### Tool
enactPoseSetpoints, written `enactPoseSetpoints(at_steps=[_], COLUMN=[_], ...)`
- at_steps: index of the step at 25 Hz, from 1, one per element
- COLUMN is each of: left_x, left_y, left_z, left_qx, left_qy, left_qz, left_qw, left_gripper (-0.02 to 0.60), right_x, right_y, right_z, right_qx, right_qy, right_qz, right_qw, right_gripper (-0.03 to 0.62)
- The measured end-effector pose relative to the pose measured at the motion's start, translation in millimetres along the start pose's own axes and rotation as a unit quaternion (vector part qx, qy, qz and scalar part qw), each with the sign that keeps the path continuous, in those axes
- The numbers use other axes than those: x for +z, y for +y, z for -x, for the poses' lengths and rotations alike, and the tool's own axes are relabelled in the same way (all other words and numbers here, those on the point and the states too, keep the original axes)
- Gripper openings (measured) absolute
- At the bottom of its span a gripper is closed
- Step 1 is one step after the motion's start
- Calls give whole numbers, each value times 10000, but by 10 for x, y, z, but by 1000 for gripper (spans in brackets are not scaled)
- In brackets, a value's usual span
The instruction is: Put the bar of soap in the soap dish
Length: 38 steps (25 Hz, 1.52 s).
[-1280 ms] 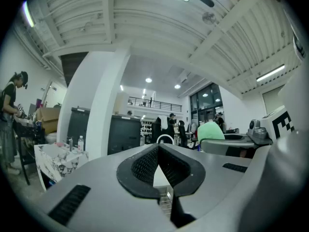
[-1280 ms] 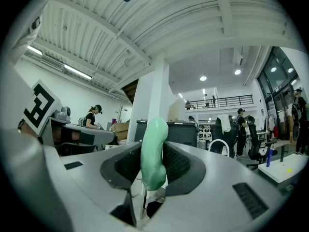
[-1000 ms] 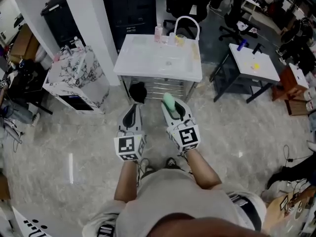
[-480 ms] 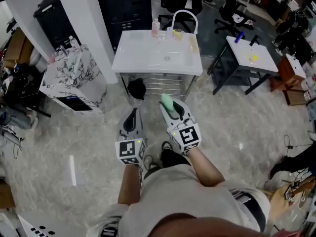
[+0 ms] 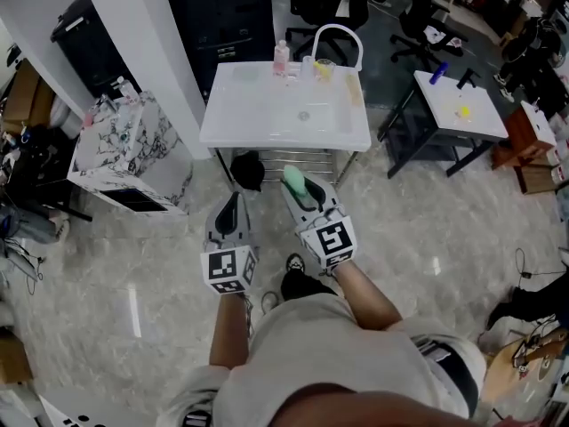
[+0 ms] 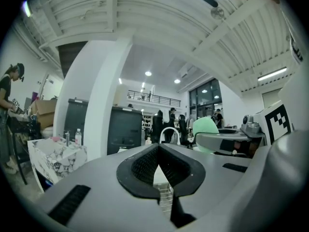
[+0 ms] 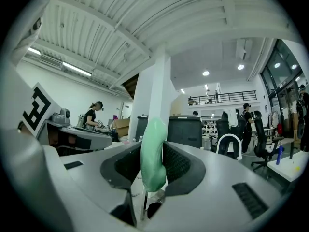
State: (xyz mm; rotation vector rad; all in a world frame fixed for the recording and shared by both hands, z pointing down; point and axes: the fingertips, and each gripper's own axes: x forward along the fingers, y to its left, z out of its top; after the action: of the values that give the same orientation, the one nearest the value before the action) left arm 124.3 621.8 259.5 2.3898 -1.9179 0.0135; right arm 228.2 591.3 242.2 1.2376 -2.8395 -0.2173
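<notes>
The right gripper (image 5: 300, 192) hides part of the bar of soap (image 7: 153, 144); items (image 5: 302, 66) at the rear of the sink (image 5: 258, 123) are too small to identify.

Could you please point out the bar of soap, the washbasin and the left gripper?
bar of soap (image 5: 293, 181): head view, its green tip.
washbasin (image 5: 253, 114): head view, bare white top.
left gripper (image 5: 233, 199): head view, between its jaw tips.

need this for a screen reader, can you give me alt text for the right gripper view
A pale green bar of soap stands on edge, clamped between the dark pads of the right gripper, seen from just behind the jaws. Beyond it are a white column, a white arched faucet and people in a large hall.
</notes>
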Motion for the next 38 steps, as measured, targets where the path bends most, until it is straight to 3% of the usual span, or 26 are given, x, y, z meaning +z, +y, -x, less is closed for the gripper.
enactPoseSetpoints(at_steps=[12, 20, 27, 38], left_x=[-16, -105, -225, -136], left_y=[66, 111, 438, 1299], left_z=[-1280, -1730, -2082, -2968], left_qx=[-75, -65, 22, -255], left_qy=[256, 340, 432, 485], left_qz=[21, 77, 215, 275], left_qw=[9996, 9994, 9988, 9981], left_gripper=[18, 18, 17, 18], right_x=[-178, -463, -613, -737], right_y=[-973, -1309, -1427, -1568], right_z=[-753, -1074, -1497, -2706], right_qx=[102, 204, 286, 217], right_qy=[151, 314, 386, 568], right_qz=[-101, -195, -629, -1008], right_qw=[9998, 9991, 9969, 9930], right_gripper=[118, 118, 118, 118])
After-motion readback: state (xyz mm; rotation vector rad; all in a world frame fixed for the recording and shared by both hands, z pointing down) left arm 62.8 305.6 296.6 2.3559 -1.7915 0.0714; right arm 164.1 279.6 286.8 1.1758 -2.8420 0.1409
